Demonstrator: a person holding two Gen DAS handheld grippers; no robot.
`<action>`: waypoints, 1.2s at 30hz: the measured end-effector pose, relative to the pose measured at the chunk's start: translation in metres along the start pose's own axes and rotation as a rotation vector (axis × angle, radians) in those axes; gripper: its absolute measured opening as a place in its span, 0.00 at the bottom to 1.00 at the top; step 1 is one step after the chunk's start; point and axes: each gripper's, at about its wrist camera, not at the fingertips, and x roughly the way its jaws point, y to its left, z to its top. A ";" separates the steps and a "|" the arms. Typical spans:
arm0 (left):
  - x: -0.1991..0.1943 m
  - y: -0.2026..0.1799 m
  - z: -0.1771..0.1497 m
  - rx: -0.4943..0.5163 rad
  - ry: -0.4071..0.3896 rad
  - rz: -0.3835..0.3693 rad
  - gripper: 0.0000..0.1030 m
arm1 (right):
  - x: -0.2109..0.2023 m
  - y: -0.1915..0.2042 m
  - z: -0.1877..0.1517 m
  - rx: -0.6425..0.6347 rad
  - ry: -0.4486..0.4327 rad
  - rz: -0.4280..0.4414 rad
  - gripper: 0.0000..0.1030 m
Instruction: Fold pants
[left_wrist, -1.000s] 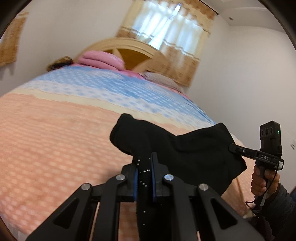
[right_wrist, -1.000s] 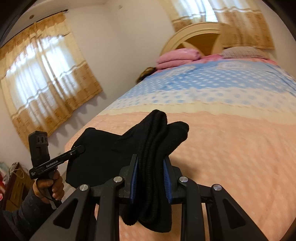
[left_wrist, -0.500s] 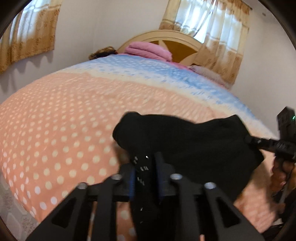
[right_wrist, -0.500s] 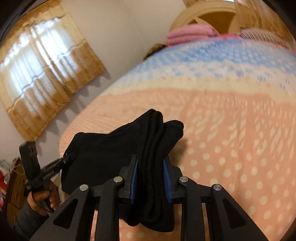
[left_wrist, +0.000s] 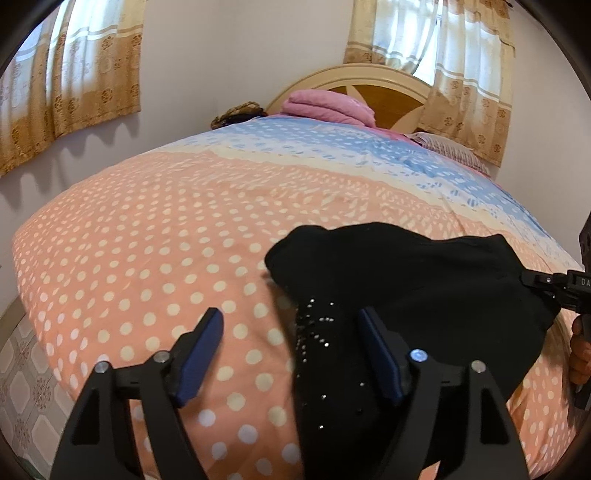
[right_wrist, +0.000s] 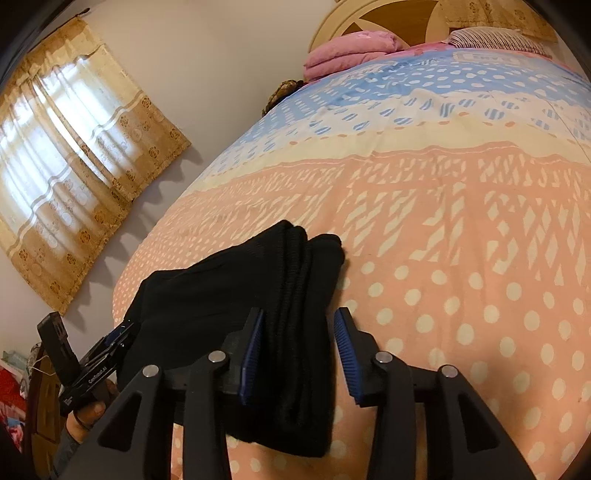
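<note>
Black pants (left_wrist: 424, 295) lie bunched near the foot of a bed, on its peach polka-dot bedspread (left_wrist: 147, 258). Left gripper (left_wrist: 291, 354) has just been opening; jaws wide, fabric loose between them. Right gripper (right_wrist: 299, 354) has likewise just opened partway, its pads off the folded edge

right claw (right_wrist: 299, 350): jaws just opening, parted | black pants (right_wrist: 258, 295) between, on bedspread (right_wrist: 461, 240)
</note>
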 end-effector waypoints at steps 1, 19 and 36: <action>-0.001 0.000 0.000 -0.003 0.002 0.000 0.76 | -0.002 -0.001 -0.001 0.004 -0.003 0.000 0.41; -0.048 -0.022 -0.005 0.081 -0.007 0.037 0.85 | -0.063 -0.021 -0.029 0.061 -0.136 -0.172 0.49; -0.127 -0.059 0.009 0.138 -0.188 -0.027 0.97 | -0.164 0.053 -0.079 -0.133 -0.313 -0.228 0.61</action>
